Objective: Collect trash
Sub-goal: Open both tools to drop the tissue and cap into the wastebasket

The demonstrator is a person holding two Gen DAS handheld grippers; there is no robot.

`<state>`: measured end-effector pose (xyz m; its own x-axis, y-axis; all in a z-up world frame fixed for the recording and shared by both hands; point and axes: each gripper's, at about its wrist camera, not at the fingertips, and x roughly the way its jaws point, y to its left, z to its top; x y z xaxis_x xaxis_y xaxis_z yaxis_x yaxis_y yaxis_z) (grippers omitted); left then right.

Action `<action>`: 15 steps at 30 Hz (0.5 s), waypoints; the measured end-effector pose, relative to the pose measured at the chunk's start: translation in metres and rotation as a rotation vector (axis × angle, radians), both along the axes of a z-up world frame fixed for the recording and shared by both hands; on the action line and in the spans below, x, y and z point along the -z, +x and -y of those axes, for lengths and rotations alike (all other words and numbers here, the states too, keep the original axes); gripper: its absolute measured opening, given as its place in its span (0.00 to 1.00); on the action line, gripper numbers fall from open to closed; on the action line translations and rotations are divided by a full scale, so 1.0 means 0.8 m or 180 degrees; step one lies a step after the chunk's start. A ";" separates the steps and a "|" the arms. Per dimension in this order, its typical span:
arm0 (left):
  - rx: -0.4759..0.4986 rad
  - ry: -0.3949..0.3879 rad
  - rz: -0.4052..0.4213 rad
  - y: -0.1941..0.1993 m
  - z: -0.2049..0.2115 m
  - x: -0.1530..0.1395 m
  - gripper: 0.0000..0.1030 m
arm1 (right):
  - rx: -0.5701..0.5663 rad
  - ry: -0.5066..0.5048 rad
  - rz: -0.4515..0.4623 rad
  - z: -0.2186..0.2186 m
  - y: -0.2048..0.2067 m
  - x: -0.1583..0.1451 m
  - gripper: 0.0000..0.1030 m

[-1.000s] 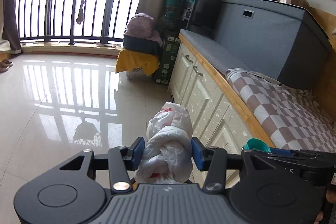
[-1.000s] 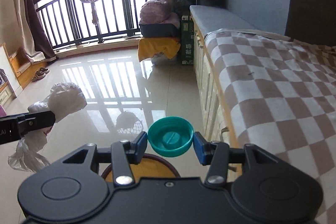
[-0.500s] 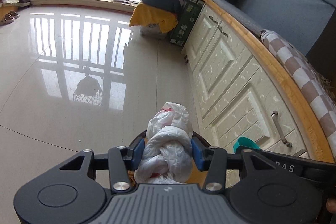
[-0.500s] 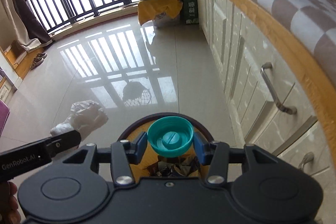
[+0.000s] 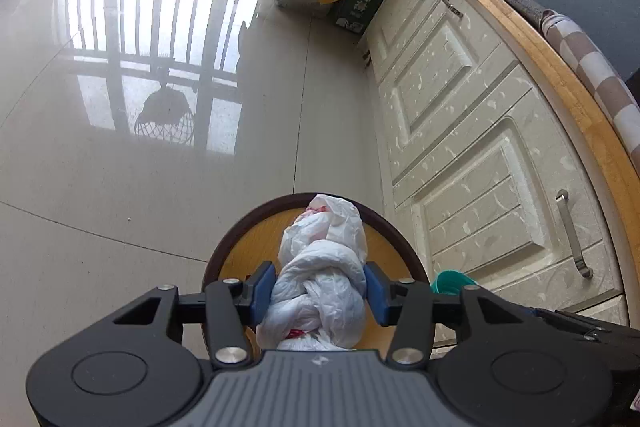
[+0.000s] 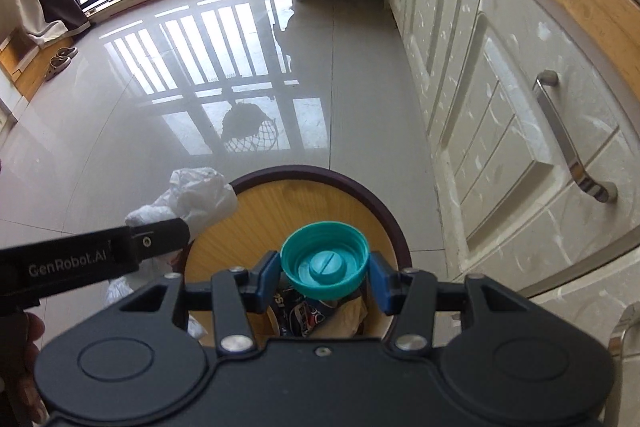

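The left gripper (image 5: pixel 320 285) is clamped on a knotted white plastic bag (image 5: pixel 320 279) – the blue pads (image 5: pixel 264 287) press on both of its sides. The bag hangs over the open mouth of a round wooden bin with a dark rim (image 5: pixel 240 227), which stands on the shiny tiled floor (image 5: pixel 120 167) just beside the cream cabinet (image 5: pixel 460 127).

The right gripper (image 6: pixel 324 279) holds a teal bottle cap (image 6: pixel 324 259) between its fingers, the hollow side of the cap facing the camera. This cap is also above the bin (image 6: pixel 304 195). Inside the bin lie some wrappers (image 6: pixel 316 315). In the right wrist view the bag (image 6: pixel 196 199) is at the left edge of the bin, partly over the rim.
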<state>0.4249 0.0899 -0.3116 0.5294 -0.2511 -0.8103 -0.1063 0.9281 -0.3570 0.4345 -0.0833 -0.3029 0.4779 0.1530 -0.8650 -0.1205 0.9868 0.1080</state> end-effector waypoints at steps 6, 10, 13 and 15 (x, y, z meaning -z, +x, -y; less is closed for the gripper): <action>-0.0021 -0.0022 -0.0148 0.006 0.008 0.016 0.48 | 0.0060 -0.0038 -0.0089 0.009 0.010 0.005 0.47; -0.0049 -0.0097 -0.0080 0.006 0.006 0.019 0.48 | 0.0038 -0.0045 -0.0056 0.010 0.010 -0.001 0.47; -0.0061 -0.0049 -0.0042 0.008 0.006 0.018 0.63 | 0.0045 0.0004 -0.0097 0.014 0.011 0.002 0.47; -0.0075 0.0019 -0.0057 0.009 0.008 0.019 0.73 | 0.0044 0.0027 -0.0119 0.015 0.011 0.005 0.47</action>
<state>0.4323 0.0833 -0.3267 0.5206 -0.2336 -0.8212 -0.1345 0.9274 -0.3491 0.4434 -0.0955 -0.3069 0.4473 0.1540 -0.8810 -0.1024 0.9874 0.1206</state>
